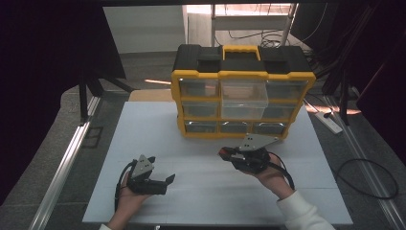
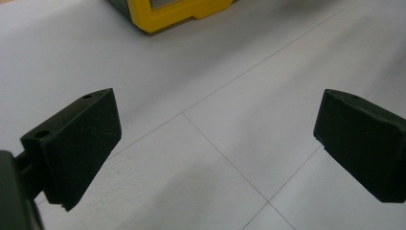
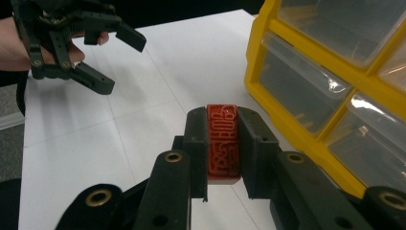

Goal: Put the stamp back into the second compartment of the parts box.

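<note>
Now we hold the red carved block [image 3: 222,143] clamped between our right gripper's [image 3: 222,148] fingers [image 3: 197,139]; our left gripper's [image 2: 215,139] fingers gape empty.

Left tongs [image 1: 160,172]: held low in your left hand [image 1: 128,194] at the near left of the high view, jaws set wide apart with nothing between them, pointing right and slightly forward. Right tongs [image 1: 225,154]: carried in your right hand [image 1: 268,175], white sleeve behind the wrist, pointing left, jaws drawn close and clamped on a red block [image 3: 222,143].
</note>
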`<action>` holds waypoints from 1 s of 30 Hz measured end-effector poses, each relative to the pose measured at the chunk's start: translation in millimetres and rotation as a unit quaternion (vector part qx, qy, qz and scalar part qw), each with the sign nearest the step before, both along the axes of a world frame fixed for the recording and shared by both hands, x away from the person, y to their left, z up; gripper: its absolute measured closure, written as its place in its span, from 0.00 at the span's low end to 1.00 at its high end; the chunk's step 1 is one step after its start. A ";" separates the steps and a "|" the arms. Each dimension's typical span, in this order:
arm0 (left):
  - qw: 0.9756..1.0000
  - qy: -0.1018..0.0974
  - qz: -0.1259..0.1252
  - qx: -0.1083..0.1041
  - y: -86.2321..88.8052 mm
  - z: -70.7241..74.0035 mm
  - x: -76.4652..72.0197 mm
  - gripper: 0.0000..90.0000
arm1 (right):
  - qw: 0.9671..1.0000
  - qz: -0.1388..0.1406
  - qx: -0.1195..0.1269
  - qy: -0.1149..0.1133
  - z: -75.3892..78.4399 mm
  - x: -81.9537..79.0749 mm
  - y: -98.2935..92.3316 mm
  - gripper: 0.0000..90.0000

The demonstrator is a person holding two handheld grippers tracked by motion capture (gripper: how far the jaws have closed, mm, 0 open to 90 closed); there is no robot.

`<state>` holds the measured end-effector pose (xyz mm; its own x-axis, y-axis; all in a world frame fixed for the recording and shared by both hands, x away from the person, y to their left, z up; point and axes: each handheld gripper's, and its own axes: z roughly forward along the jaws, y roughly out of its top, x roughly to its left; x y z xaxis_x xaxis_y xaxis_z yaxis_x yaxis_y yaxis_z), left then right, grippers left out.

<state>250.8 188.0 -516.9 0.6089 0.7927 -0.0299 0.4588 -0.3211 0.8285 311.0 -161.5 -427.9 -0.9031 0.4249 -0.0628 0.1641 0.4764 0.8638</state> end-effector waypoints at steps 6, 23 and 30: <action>1.000 0.000 0.000 0.001 -0.1 0.0 0.0 0.03 | 1.000 0.000 0.007 -0.004 5.0 -1.8 -1.9 0.83; 1.000 0.001 0.000 0.001 -0.5 -0.2 -0.2 0.03 | 0.999 0.000 0.028 -0.014 19.6 -6.8 -5.7 0.83; 1.000 0.001 -0.001 0.000 -0.8 -0.2 -0.4 0.03 | 0.999 -0.001 0.040 -0.017 26.6 -8.9 -8.9 0.83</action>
